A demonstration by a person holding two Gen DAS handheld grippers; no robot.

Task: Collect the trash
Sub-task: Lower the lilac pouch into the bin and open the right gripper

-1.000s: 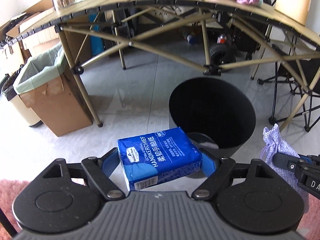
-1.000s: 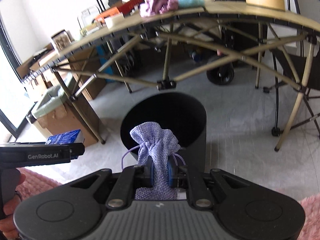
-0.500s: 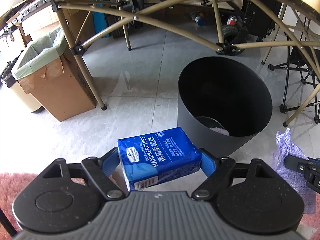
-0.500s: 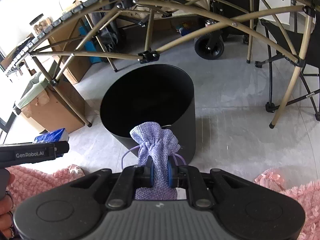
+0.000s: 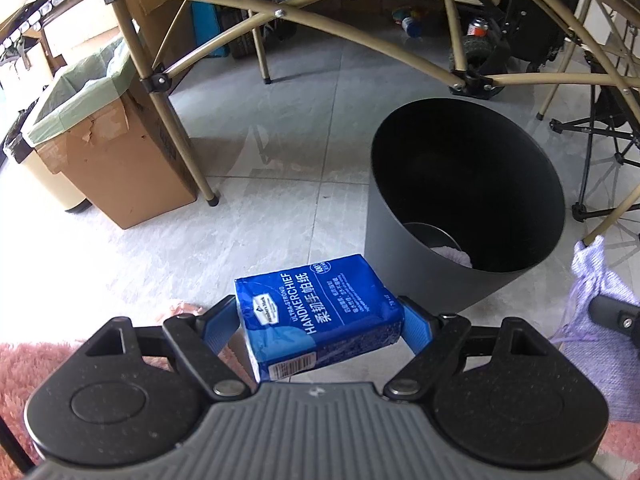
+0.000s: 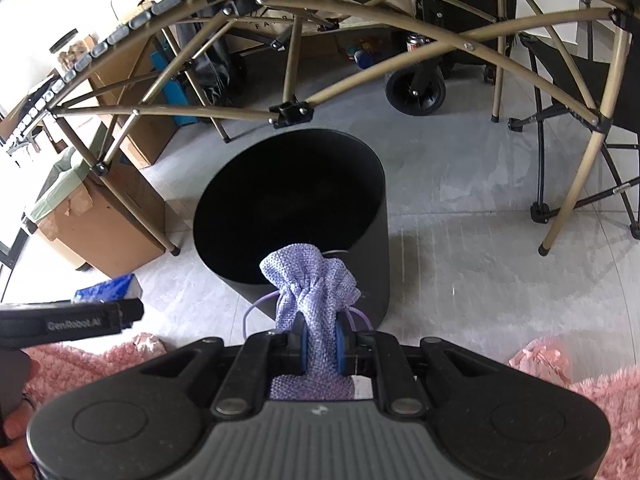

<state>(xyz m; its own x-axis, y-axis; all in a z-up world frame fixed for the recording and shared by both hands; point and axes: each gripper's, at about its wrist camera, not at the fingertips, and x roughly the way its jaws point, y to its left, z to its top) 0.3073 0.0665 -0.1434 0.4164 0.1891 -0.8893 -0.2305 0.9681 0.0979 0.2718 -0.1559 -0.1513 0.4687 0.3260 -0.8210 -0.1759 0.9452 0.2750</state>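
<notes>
Bin [image 5: 400, 216], black and round, sits on grey floor. Left gripper [image 5: 318, 322] clamps a blue handkerchief pack [image 5: 316, 314] just beside its rim; right gripper [image 6: 320, 338] pinches a purple pouch [image 6: 310, 284] near its front wall.

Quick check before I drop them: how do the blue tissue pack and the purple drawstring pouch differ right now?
The tissue pack is a glossy blue printed block; the drawstring pouch is soft lilac knit with a gathered top. The pack lies crosswise in the widely spread left gripper; the pouch stands upright, pinched narrow in the right gripper. The pack keeps its boxy shape; the pouch is squeezed at the waist. Both are held near the black bin, not yet inside.
</notes>
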